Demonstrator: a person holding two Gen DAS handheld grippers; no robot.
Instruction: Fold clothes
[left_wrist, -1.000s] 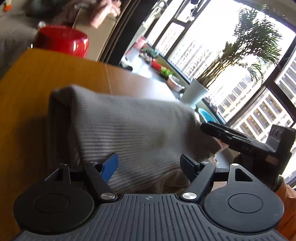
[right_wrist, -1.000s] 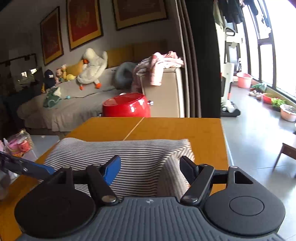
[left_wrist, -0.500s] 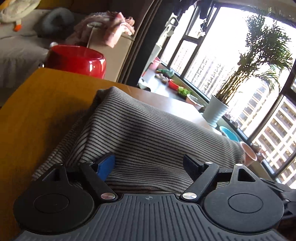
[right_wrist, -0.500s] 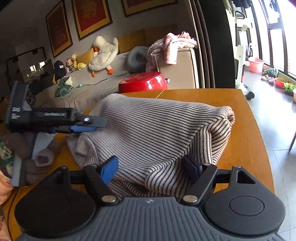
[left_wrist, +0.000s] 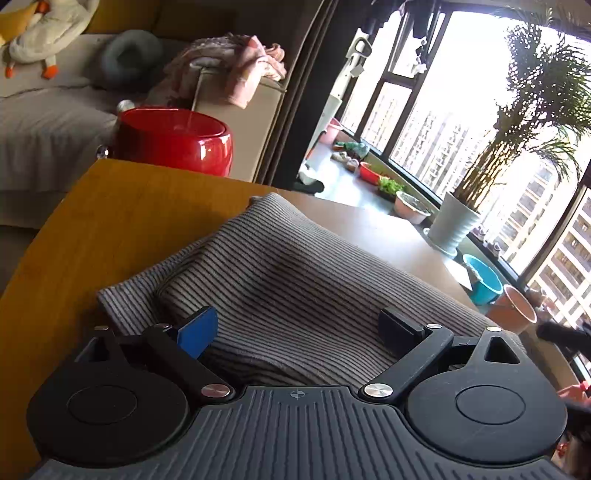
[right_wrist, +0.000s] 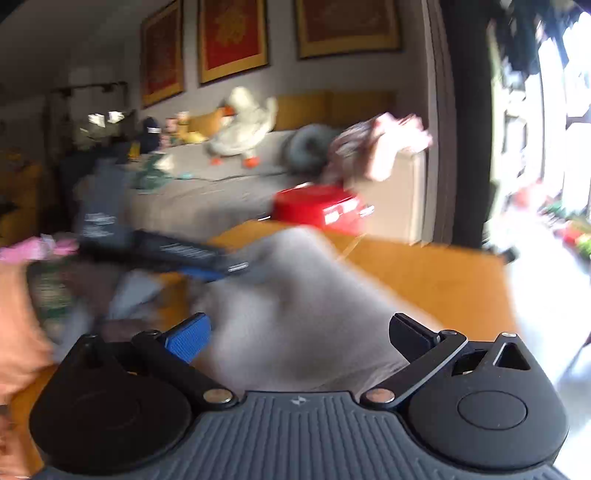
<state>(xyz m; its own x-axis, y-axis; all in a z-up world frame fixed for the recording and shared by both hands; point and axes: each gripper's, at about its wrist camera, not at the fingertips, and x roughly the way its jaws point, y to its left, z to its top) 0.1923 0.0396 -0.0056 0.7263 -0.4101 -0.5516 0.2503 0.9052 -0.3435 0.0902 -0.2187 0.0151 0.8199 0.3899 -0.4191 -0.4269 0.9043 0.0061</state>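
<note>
Folded striped garment (left_wrist: 295, 280) lying on wooden table (left_wrist: 110, 229); left gripper (left_wrist: 299, 332) and right gripper (right_wrist: 299, 334) both spread wide, holding nothing.

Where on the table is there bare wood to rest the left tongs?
Bare wood lies left of the striped garment, running to the table edge near the red pot. A strip beyond the garment toward the window is bare too. The near middle is covered by cloth.

Striped garment (left_wrist: 295, 288) on wooden table (left_wrist: 110, 236)
</note>
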